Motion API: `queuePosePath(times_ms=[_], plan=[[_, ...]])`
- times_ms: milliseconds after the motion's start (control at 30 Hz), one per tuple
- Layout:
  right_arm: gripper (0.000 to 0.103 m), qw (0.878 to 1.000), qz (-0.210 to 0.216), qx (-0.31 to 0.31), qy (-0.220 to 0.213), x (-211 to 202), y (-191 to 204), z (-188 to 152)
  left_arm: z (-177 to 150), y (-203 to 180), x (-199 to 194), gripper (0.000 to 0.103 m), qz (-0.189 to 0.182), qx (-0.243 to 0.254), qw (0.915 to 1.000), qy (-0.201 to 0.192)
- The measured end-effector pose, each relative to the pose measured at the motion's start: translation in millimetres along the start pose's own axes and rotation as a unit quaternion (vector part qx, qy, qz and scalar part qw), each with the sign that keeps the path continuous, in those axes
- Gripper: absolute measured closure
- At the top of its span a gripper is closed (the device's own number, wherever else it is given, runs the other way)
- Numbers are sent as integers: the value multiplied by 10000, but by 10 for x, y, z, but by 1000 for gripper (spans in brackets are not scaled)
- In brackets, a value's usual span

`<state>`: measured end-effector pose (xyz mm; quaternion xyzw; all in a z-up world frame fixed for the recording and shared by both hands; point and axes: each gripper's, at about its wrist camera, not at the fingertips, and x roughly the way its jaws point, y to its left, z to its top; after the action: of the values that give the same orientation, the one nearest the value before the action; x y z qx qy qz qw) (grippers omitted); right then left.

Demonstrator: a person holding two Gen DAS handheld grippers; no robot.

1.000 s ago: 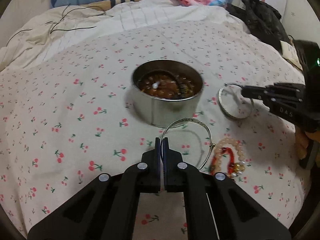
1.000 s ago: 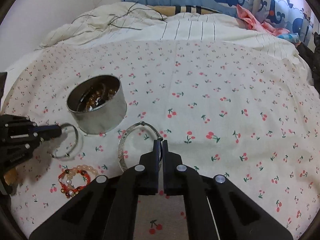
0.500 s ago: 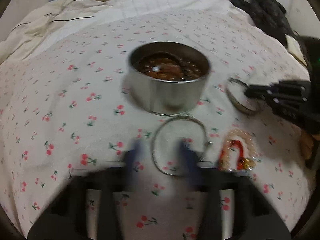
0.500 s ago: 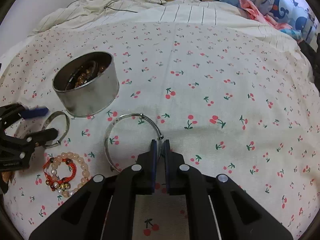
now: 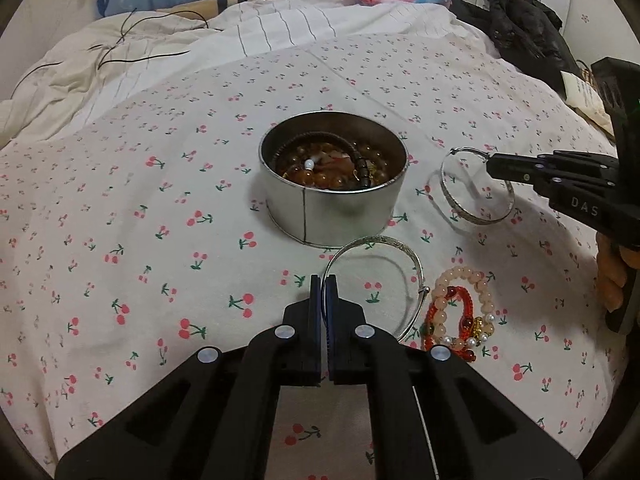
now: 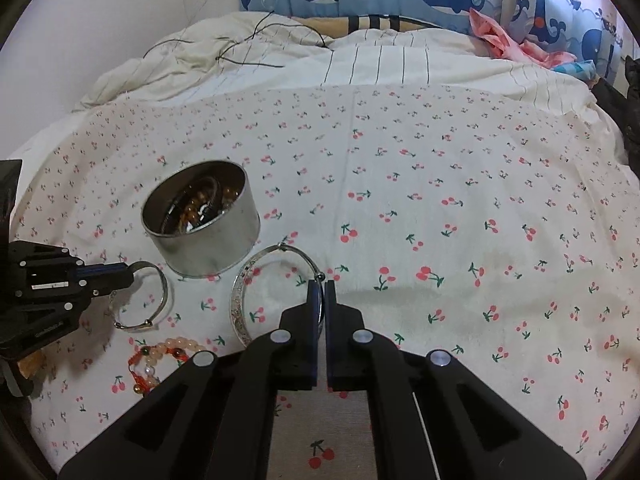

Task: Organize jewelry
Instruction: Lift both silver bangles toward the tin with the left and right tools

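Left gripper (image 5: 324, 286) sits low at the middle of its own view, its two jaws closing tight on the near rim of a thin bangle (image 5: 374, 245); that bangle lies flat on the cherry-print sheet (image 5: 160, 200), just in front of one round tin (image 5: 332, 216).

Right gripper (image 6: 320, 290) is clenched on the rim of a wide bangle (image 6: 239, 300); this second bangle is beside the tin and looks tilted, its far edge down on the sheet.

Two silver bangles in all, one in each gripper.

One tin stands upright and lidless between them, holding a tangle of brown and amber beads too mixed to count.

Two bracelets (image 5: 460, 304), one of pale beads and one red, lie heaped on the sheet, just beside the thin bangle.
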<state>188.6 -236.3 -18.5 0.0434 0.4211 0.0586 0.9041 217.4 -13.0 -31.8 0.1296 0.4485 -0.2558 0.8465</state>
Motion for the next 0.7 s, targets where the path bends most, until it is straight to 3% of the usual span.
queuePosePath(times_ms=[700], plan=[[98, 9994, 201, 82, -276, -106, 25, 60, 48, 14, -116, 100, 496, 115, 9984, -250]])
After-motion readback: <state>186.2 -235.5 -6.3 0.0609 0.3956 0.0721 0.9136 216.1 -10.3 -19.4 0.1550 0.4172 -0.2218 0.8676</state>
